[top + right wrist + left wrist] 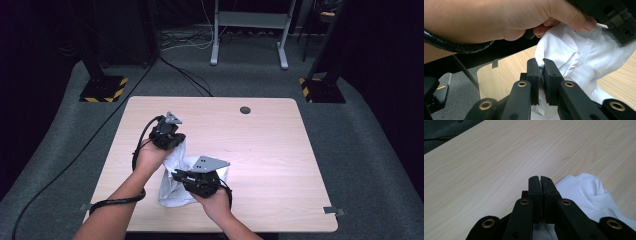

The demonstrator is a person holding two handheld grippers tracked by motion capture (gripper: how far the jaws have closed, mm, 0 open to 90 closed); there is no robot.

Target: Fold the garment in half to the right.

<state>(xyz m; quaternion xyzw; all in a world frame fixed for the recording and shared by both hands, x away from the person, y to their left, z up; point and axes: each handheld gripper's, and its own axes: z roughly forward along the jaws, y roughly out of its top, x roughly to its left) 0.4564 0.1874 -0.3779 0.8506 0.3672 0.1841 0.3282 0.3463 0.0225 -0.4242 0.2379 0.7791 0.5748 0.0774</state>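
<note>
Cloth [172,187] of white fabric lay bunched on the near-left part of the wooden table [260,135], held between both grippers and partly lifted off the surface. The left gripper [172,145] was found with its jaws pressed together on an upper fold of the garment; in the left gripper view a thin strip of white showed between the closed pads [534,186], and the rest of the cloth spilled to the right of them. The right gripper [186,175] was likewise clamped on the fabric, its pads [549,72] pinching a seamed edge while the person's left hand [506,20] crossed above it. The two grips sat close together, so the material between them hung slack and crumpled. In the inspector's judgement, the step in hand was the spreading or straightening of the cloth, and it would be done well by drawing the grippers apart along one edge until that edge ran taut, both clamps staying firm throughout. The lower part of the cloth should be allowed to drag lightly on the table so the folds fell out rather than twisted. Care was advised over the trailing cable [115,202], which lay near the cloth's path. Neither pinch appeared deep; a slip under tension was judged the main risk.
</note>
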